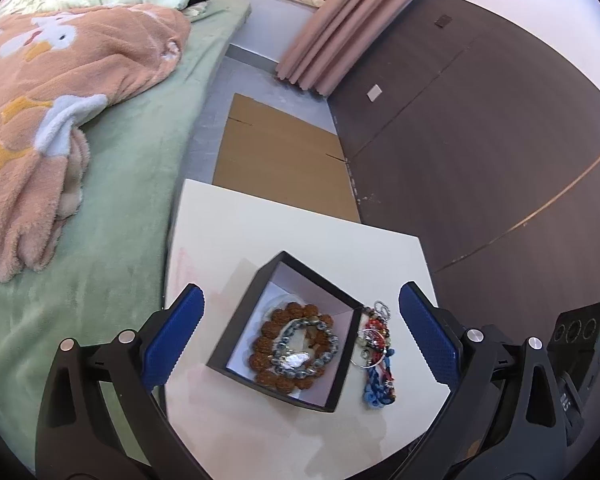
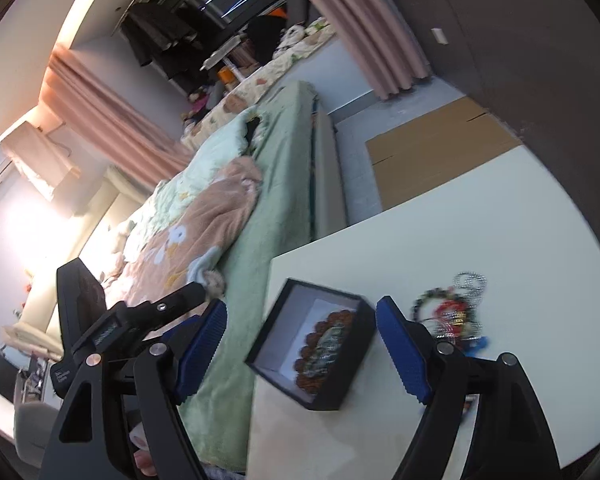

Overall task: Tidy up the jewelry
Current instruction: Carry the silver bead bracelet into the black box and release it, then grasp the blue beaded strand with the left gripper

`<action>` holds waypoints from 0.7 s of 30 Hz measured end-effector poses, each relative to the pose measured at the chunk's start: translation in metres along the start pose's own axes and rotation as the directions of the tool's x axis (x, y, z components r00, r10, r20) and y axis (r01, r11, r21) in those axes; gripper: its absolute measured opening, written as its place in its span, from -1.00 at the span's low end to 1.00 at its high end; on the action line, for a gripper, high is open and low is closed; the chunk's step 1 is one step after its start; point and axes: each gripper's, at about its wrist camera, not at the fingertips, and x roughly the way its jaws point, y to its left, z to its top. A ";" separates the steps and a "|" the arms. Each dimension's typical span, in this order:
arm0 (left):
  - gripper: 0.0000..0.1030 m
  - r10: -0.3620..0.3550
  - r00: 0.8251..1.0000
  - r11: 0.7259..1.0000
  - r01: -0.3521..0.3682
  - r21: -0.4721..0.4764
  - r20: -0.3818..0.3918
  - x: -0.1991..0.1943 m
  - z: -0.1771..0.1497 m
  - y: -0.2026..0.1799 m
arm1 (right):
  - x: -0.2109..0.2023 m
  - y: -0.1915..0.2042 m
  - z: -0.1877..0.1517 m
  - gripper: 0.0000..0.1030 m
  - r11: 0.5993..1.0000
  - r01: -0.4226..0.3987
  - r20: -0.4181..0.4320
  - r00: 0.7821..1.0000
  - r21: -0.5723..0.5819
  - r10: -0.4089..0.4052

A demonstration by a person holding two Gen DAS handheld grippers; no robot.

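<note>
Firstly, left wrist view: left hand-held gripper (image 1: 300, 340) spread wide, blue pads (image 1: 172, 336) apart to either side, nothing gripped; positioned above white bench (image 1: 300, 224); black box (image 1: 342, 360) resting open on bench between the pads in the picture, pale lining visible; brown bead bracelet (image 1: 266, 340) coiled inside box, grey-blue bead bracelet (image 1: 324, 344) lying within its ring, a pale shiny piece (image 1: 296, 359) on top; loose jewelry pile (image 1: 374, 344) on bench just beside box's right wall, outside it, comprising red, blue and silver pieces; individual items in pile not separable; bed (image 1: 140, 160) with green cover at left, peach blanket (image 1: 60, 100) heaped on it; cardboard sheet (image 1: 280, 152) on floor beyond bench; pink curtain (image 1: 340, 32) behind.

Secondly, right wrist view: right hand-held gripper (image 2: 300, 348) likewise spread, pads (image 2: 400, 356) apart, nothing held; black box (image 2: 320, 392) on bench (image 2: 460, 240) between the pads in the picture, bracelets (image 2: 324, 352) visible inside, blurred; jewelry pile (image 2: 452, 312) on bench right of box, partly behind right pad; left hand-held gripper (image 2: 112, 328) seen at left over bed (image 2: 284, 168); jaw state not discernible from this angle.
</note>
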 end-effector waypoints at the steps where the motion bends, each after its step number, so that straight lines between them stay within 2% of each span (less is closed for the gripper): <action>1: 0.89 -0.003 1.000 1.000 0.003 0.008 -0.004 0.001 -0.001 -0.003 | -0.003 -0.004 0.001 0.51 1.000 0.009 0.001 1.000 0.004 -0.009; 7: 0.89 -0.030 0.999 0.996 0.032 0.085 -0.024 0.009 -0.009 -0.032 | -0.023 -0.028 0.004 0.80 0.998 0.058 0.000 0.998 0.023 -0.058; 11: 0.88 -0.047 0.998 0.990 0.051 0.129 -0.034 0.014 -0.017 -0.052 | -0.032 -0.046 0.004 0.85 0.994 0.102 -0.017 0.995 0.046 -0.101; 17: 0.58 -0.059 0.994 0.980 0.075 0.184 -0.087 0.031 -0.030 -0.080 | -0.043 -0.071 0.002 0.85 0.986 0.134 -0.048 0.990 0.095 -0.130; 21: 0.23 -0.057 0.989 0.972 0.086 0.217 -0.135 0.047 -0.042 -0.097 | -0.050 -0.086 0.002 0.85 0.982 0.142 -0.059 0.989 0.123 -0.136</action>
